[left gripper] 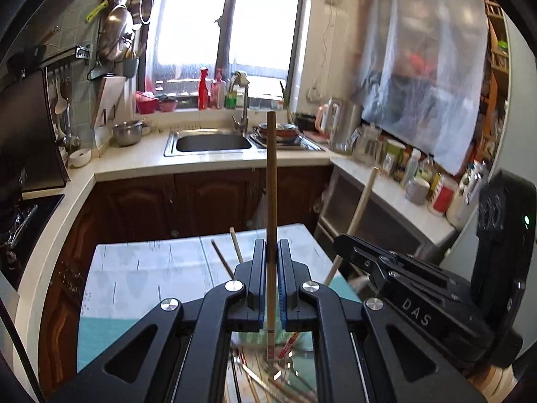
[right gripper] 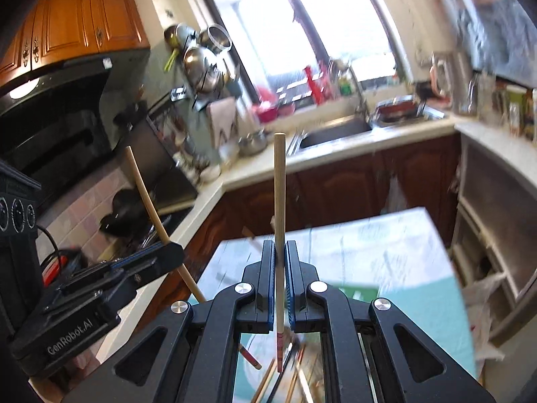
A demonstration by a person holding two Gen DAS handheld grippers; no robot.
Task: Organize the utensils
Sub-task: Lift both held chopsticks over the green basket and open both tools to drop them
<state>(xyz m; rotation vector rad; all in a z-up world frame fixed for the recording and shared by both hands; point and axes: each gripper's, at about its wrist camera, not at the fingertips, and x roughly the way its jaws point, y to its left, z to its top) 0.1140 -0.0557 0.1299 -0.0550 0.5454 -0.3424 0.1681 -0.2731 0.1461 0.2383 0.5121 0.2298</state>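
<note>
Chopsticks are what both claws carry, one apiece, and each stick is light, thin, stiff wood: easy to lift, but smooth and round enough to pivot or slide between flat pads if pinched at a single spot. The safest hold, I judge, is near the lower third, as here, with the long upper part free, so the stick stays upright and can be dropped end-first into a holder.

The left claw is closed down to a narrow slit on a darker brown chopstick, which stands upright between the blue-edged pads, its top rising well above the jaws and its lower end poking out beneath them. The right claw is likewise clamped on a paler chopstick, upright, with a red-striped band near its lower end below the pads. Each claw shows in the other's view, off to the side, holding its stick at a slant.

Below the claws, blurred, lie more sticks in a loose jumble, among them a red-patterned one; whether they rest in a tray or a glass dish I cannot tell. Further out, two loose chopsticks lie on the table, which wears a pale printed cloth. Beyond it run dark wooden cabinets, a worktop and a steel sink under the window.
</note>
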